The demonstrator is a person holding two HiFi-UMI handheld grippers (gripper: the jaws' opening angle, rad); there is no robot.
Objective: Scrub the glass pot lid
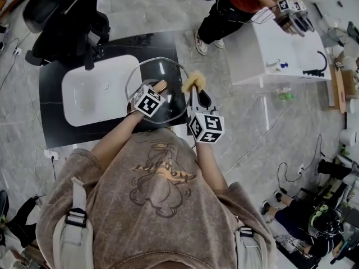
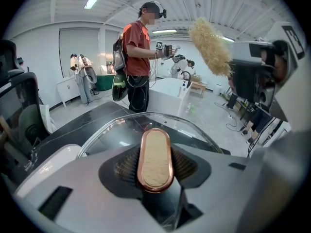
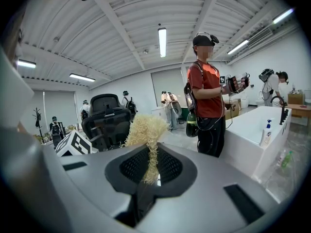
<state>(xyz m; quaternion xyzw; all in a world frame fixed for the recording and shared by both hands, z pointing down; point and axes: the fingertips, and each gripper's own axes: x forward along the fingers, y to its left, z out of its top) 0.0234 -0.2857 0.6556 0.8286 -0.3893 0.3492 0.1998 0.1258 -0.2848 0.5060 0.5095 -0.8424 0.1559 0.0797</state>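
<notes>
The glass pot lid (image 1: 166, 72) stands tilted over the black counter (image 1: 53, 83), to the right of the white basin (image 1: 92, 94). My left gripper (image 1: 159, 89) is shut on the lid's oval wooden handle (image 2: 155, 159), which has a copper rim. The curved glass (image 2: 121, 130) spreads beyond the jaws. My right gripper (image 1: 194, 91) is shut on a pale yellow fibre scrubber (image 1: 193, 80), held just right of the lid's rim. The scrubber's tuft (image 3: 145, 127) sticks out above the jaws. From the left gripper view it hangs in the air at the upper right (image 2: 210, 45).
A black office chair (image 1: 64, 21) stands behind the counter at the left. Another person (image 1: 235, 4) with grippers works at a white sink unit (image 1: 283, 52) at the upper right. Cables and gear lie on the floor at the right (image 1: 314, 167).
</notes>
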